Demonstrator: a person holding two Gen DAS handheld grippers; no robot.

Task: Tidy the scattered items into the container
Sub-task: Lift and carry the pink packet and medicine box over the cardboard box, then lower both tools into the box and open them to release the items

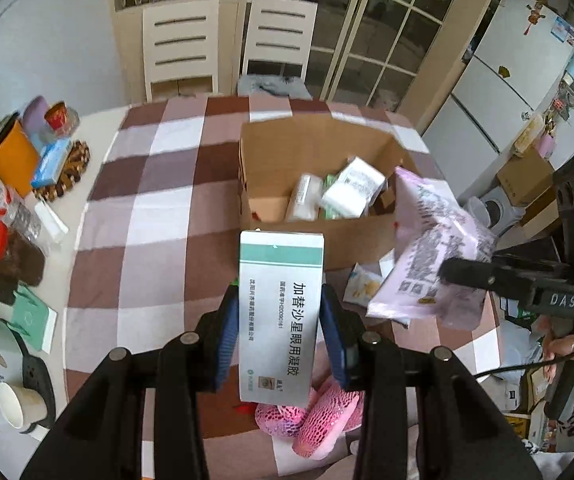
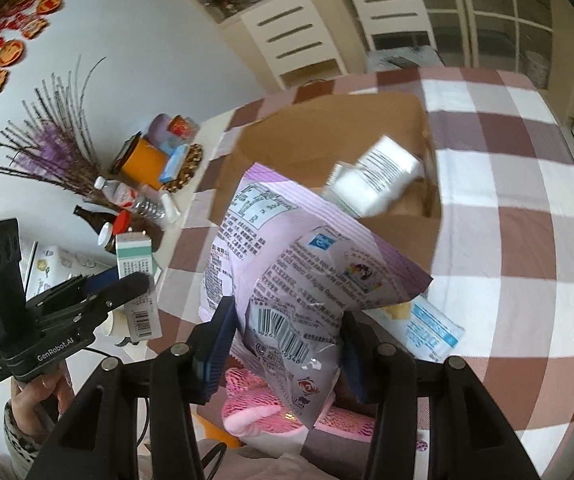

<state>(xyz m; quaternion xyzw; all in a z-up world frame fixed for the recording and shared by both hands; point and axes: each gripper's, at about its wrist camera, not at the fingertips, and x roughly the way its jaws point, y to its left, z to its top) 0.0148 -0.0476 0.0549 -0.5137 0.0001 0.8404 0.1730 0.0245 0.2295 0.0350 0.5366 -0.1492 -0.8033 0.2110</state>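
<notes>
My left gripper [image 1: 281,312] is shut on a white and green medicine box [image 1: 279,312], held upright above the checked tablecloth just in front of the cardboard box [image 1: 263,168]. My right gripper [image 2: 287,328] is shut on a pale purple snack bag [image 2: 287,256], held at the cardboard box's [image 2: 327,120] near wall. The bag also shows in the left wrist view [image 1: 427,252], with the right gripper [image 1: 463,272] on it. The left gripper [image 2: 127,280] and its medicine box [image 2: 137,280] show at left in the right wrist view. White packets [image 1: 351,192] lie inside the box.
A pink mesh item [image 1: 315,416] lies on the cloth under both grippers. A small blue and white sachet [image 2: 431,328] lies beside the box. Bottles, jars and an orange cup [image 1: 11,156] crowd the table's left side. Two white chairs [image 1: 279,40] stand behind.
</notes>
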